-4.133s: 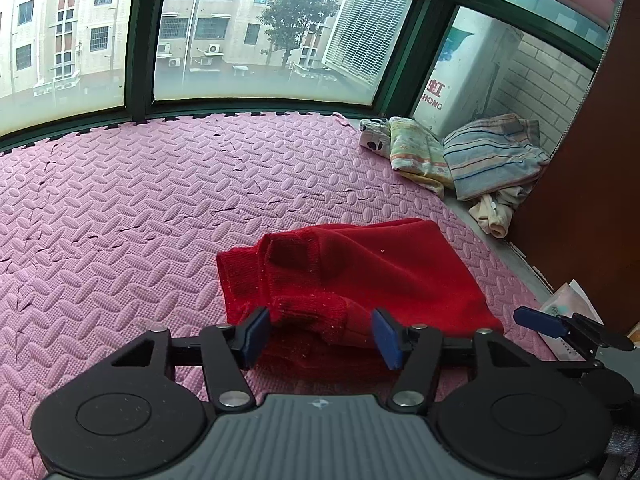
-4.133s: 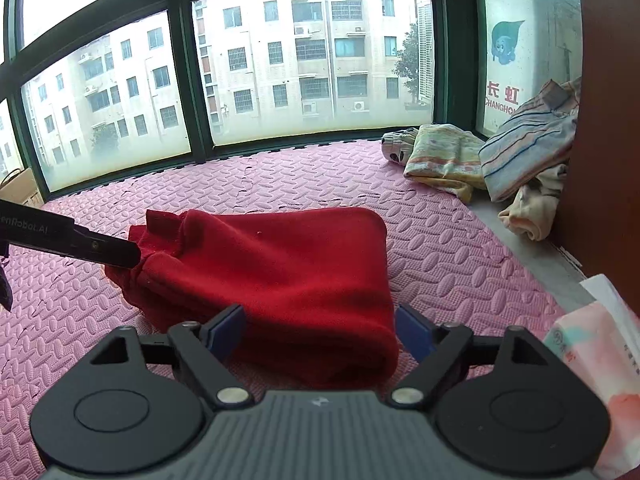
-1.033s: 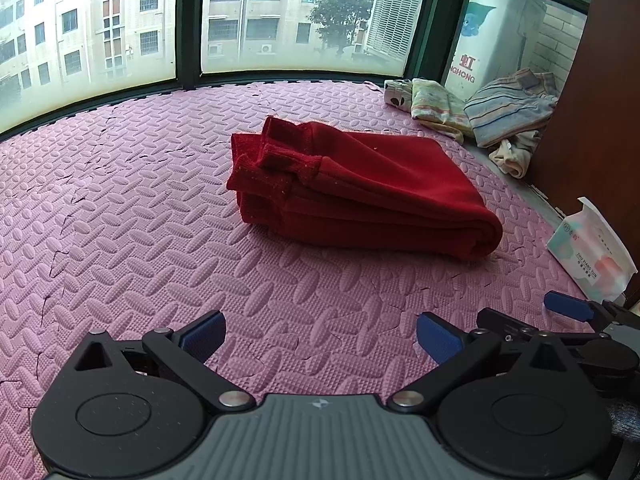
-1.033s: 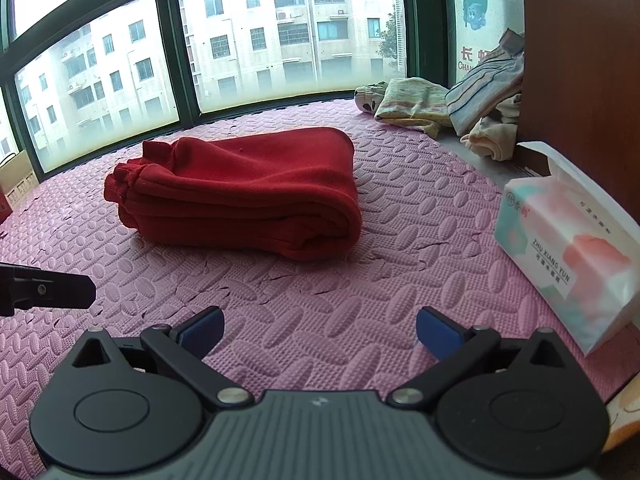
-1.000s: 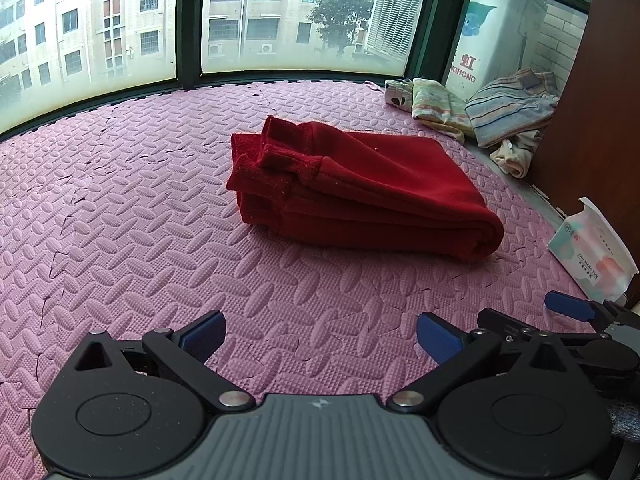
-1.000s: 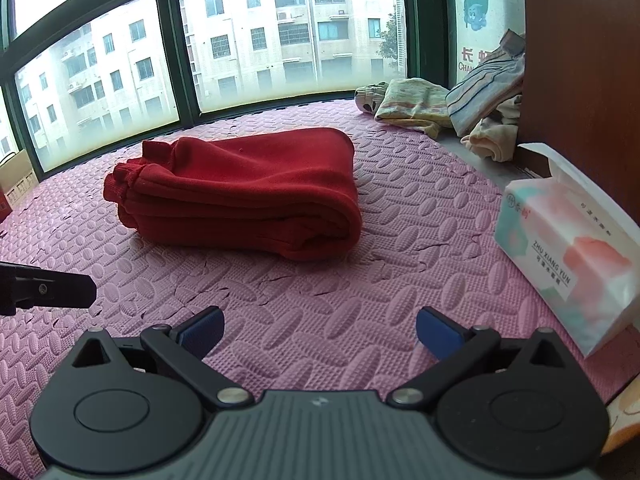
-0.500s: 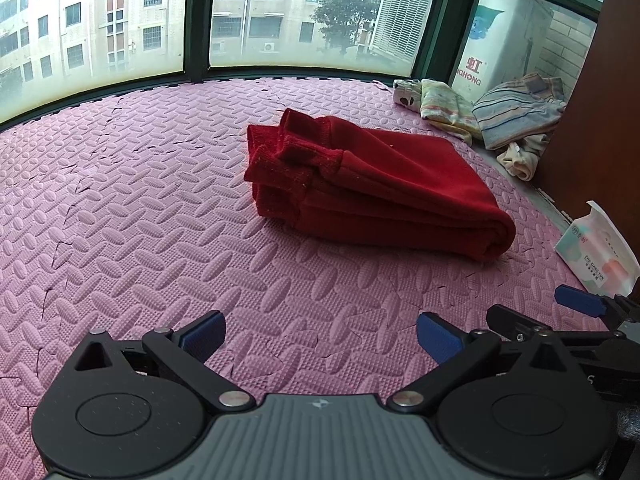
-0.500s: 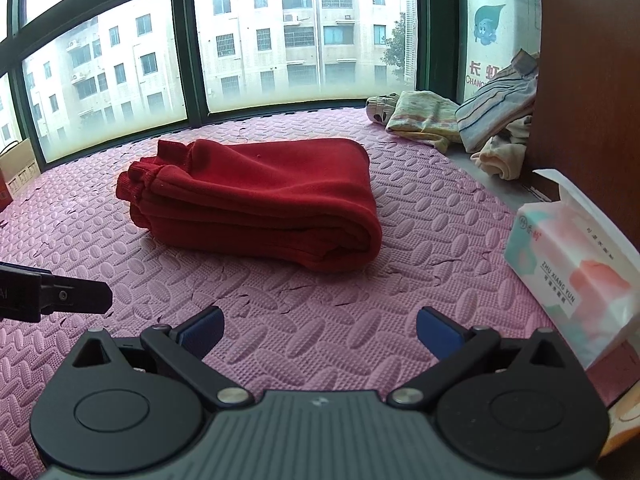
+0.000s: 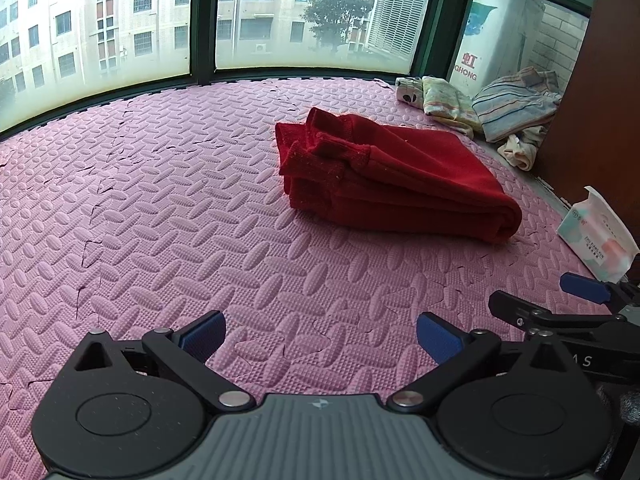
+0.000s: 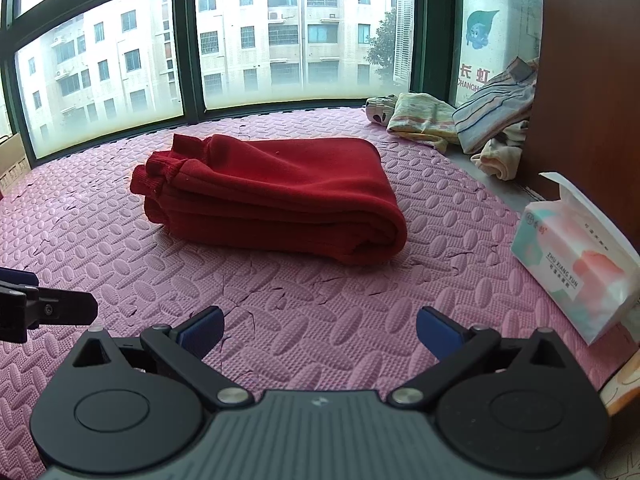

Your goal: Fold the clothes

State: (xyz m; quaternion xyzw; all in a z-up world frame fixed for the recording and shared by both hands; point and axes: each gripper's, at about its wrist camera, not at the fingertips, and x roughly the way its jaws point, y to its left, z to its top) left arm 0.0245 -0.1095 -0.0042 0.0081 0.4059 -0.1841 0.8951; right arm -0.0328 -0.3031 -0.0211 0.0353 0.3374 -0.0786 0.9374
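Lying folded into a thick, layered bundle, the red fleece garment (image 9: 396,184) rests on the pink textured foam floor mat (image 9: 160,200), its ribbed cuffs bunched at the end away from the tissue pack and its rounded fold toward that pack. In the left wrist view it sits at about 1 o'clock from the left gripper (image 9: 320,338), well apart from it; in the right wrist view the same garment (image 10: 272,196) lies at about 11 o'clock from the right gripper (image 10: 318,334), also well apart.

Both grippers hover low over bare mat with their blue-padded jaws spread wide and nothing between them. The right gripper shows at 3 o'clock in the left wrist view, and the left gripper's dark finger pokes in at 9 o'clock in the right wrist view.

A soft pastel pack of tissues (image 10: 576,264) stands at the mat's edge, at 3 o'clock, beside a brown wooden panel (image 10: 588,80). A heap of striped and pale patterned clothes (image 9: 488,108) lies at 1 o'clock by the green-framed windows (image 9: 204,20).
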